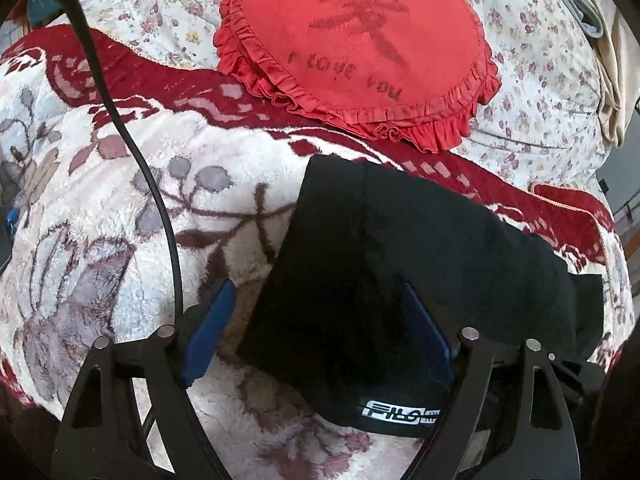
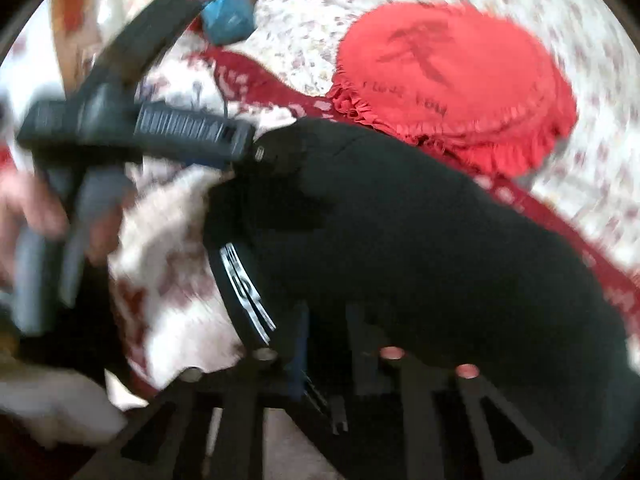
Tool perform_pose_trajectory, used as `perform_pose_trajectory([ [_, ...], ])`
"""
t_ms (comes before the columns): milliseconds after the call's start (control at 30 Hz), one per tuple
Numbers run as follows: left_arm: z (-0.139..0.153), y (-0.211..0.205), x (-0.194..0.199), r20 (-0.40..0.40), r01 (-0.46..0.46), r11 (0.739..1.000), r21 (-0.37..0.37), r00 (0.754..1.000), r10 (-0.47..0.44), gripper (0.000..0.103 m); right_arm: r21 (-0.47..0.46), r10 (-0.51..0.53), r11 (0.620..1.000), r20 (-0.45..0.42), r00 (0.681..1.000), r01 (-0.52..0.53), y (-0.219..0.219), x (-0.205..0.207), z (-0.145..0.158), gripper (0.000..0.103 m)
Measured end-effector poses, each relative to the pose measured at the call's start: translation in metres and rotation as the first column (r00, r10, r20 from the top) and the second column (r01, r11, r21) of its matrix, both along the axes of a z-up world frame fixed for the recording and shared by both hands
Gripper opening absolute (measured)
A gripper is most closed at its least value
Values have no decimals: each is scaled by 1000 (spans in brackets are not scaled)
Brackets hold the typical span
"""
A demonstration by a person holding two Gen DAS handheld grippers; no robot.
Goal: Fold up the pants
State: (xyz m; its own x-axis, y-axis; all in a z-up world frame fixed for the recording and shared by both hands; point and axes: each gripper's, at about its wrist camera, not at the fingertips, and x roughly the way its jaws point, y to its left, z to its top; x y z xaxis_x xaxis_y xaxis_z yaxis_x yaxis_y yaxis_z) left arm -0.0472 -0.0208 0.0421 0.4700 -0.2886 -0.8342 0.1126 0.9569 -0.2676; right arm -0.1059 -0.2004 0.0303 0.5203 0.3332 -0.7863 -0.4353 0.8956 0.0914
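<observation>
Black folded pants (image 1: pixel 400 232) lie on a fleece blanket (image 1: pixel 100 200), a white logo label (image 1: pixel 400 412) on the near waistband. My left gripper (image 1: pixel 318 292) stands open over the pants' left edge. Its left blue pad (image 1: pixel 208 328) is clear of the cloth, and its right pad is half buried in black fabric. In the blurred right wrist view the pants (image 2: pixel 400 240) drape over my right gripper (image 2: pixel 320 328). Its fingers stand close together on the cloth beside the waistband (image 2: pixel 248 292), and their tips are hidden.
A round red frilled cushion (image 1: pixel 360 48) lies just beyond the pants on a floral sheet (image 1: pixel 540 100). A black cable (image 1: pixel 120 120) curves down the left. In the right wrist view a hand (image 2: pixel 32 208) holds the other tool at the left.
</observation>
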Motion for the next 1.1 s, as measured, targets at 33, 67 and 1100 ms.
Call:
perform_pose_trajectory([
  [33,0,-1,0,5,8,1000,-6,1000,-8,63,38,-7,999,-15,1000,8,-3,1,2,3],
  [67,1,-2,1,1,23,1000,-13,1000,-23,52,67,-8,998,-26,1000,10,-4,1,5,2],
  [1100,52,9,-23,91,91,995,-44,992,-87,25,54,-79,996,19,997,78,9,-5,0,5],
])
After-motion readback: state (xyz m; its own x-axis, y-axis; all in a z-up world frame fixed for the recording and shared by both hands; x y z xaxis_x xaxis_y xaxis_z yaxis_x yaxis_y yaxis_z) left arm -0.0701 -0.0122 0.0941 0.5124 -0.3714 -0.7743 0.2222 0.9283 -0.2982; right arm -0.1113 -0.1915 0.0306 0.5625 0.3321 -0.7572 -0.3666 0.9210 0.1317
